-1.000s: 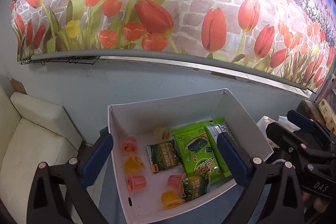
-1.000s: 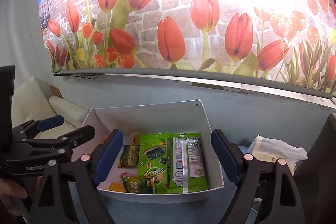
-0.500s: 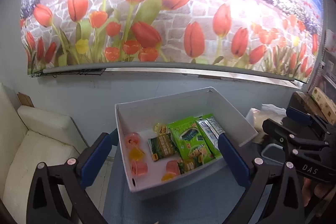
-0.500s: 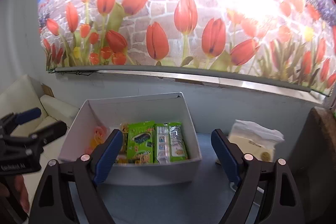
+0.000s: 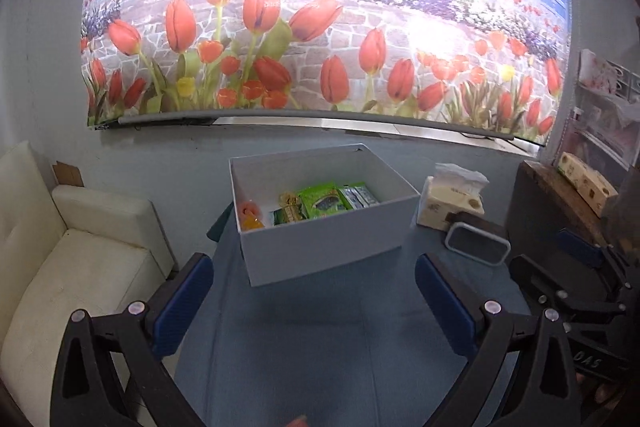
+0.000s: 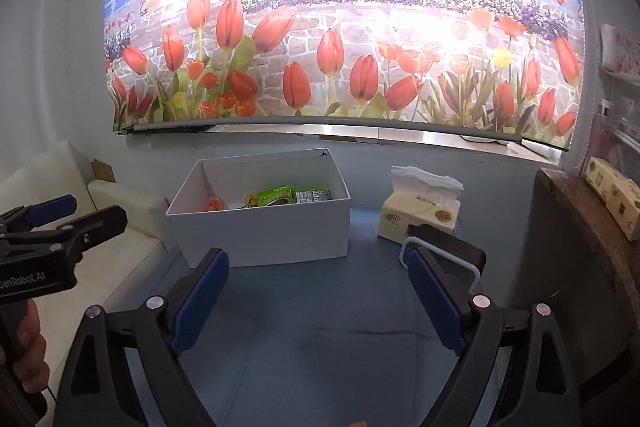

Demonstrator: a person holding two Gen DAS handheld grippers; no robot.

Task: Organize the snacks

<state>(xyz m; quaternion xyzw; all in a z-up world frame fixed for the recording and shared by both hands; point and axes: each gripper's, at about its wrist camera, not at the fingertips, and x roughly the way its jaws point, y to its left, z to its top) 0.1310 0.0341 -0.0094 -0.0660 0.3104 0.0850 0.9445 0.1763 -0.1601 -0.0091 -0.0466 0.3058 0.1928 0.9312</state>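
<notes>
1. Presently, the snacks (image 5: pixel 320 201) are seen gathered inside the white box (image 5: pixel 332 239): green packets (image 6: pixel 276 195) lie along the middle and toward 3 o'clock, and orange jelly cups (image 5: pixel 249 213) sit toward 9 o'clock within it.
2. The white box is set on the blue surface (image 5: pixel 312 327), at 12 o'clock from both claws and well apart from them.
3. A tissue pack (image 6: pixel 420 213) is placed at 3 o'clock of the box, with a dark white-rimmed object (image 5: pixel 476 247) just in front of it; its nature cannot be told.
4. The left claw (image 5: pixel 314 307) is held wide apart and nothing is gripped; the right claw (image 6: pixel 318 297) is likewise spread and empty.
5. No loose snack is seen on the surface, so the sorting step is judged finished or nearly so.
6. If anything remains, a fresh search of the surface would be called for before any claw is lowered.
</notes>
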